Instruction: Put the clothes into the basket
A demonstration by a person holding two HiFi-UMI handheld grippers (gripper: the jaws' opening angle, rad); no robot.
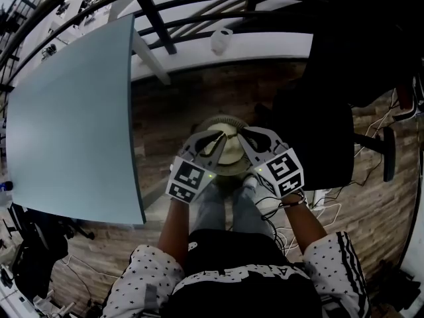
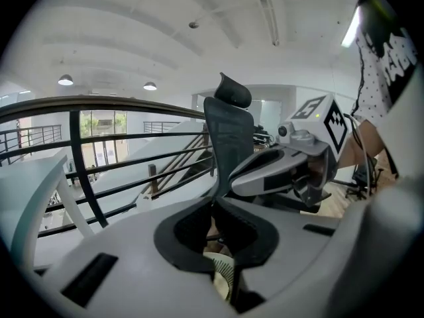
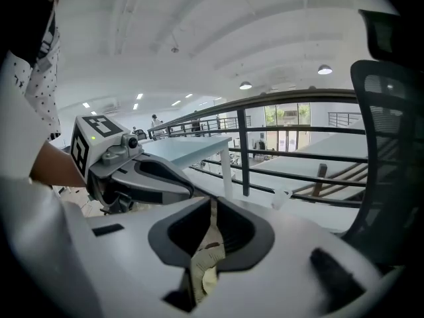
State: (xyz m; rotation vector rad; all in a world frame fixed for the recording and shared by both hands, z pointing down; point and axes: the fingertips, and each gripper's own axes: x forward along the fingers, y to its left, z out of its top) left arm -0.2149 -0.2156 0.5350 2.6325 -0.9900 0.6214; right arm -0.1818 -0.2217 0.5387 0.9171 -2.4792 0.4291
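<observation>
Standing on a wooden floor (image 1: pixel 173 108), a person holds a pale slotted basket (image 1: pixel 228 154) between a light-blue surface (image 1: pixel 73 111) and a black office chair (image 1: pixel 318 138). The left hand-held gripper (image 1: pixel 218 136) and right hand-held gripper (image 1: pixel 242 132) are both clenched on its rim.

— What's carrying everything here?
— A wood-plank floor (image 1: pixel 172 105), brown boards running across the room.
— And what's on it?
— A pale blue-grey table (image 1: pixel 73 111) stands at the left. A black office chair (image 1: pixel 311 138) stands at the right, and near its base a tangle of white cables (image 1: pixel 328 211) lies loose on the planks.
— Anything in the middle?
— A round, pale basket (image 1: pixel 228 152) sits over the boards, between table and chair. From above I can't tell whether it touches them. Just beside it, the person's feet (image 1: pixel 250 183) stand on the floor.
</observation>
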